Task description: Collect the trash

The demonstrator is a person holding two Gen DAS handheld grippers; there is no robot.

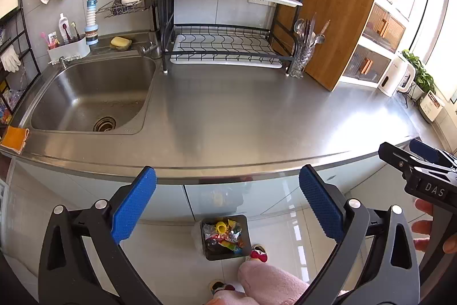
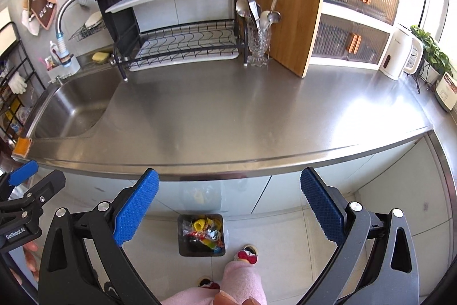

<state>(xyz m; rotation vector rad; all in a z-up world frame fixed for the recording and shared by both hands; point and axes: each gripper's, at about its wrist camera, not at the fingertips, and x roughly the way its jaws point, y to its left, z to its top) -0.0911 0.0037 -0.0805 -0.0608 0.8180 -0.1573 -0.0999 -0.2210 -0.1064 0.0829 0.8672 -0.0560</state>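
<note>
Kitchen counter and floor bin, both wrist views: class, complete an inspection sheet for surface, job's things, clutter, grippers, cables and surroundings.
Surface: steel counter, no loose trash seen on it.
Job's things: bin on the floor below the counter edge, holding colourful wrappers.
Clutter: dish rack, cutlery glass, cutting board, kettle, orange cloth.
Grippers: left gripper open, empty; right gripper open, empty.
Cables: dark cord near kettle, details unclear.
Surroundings: sink, faucet, wall towels, potted plant, slippered feet beside bin.

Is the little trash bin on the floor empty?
No, the trash bin on the floor holds a pile of colourful wrappers, seen from above in the right wrist view.
</note>
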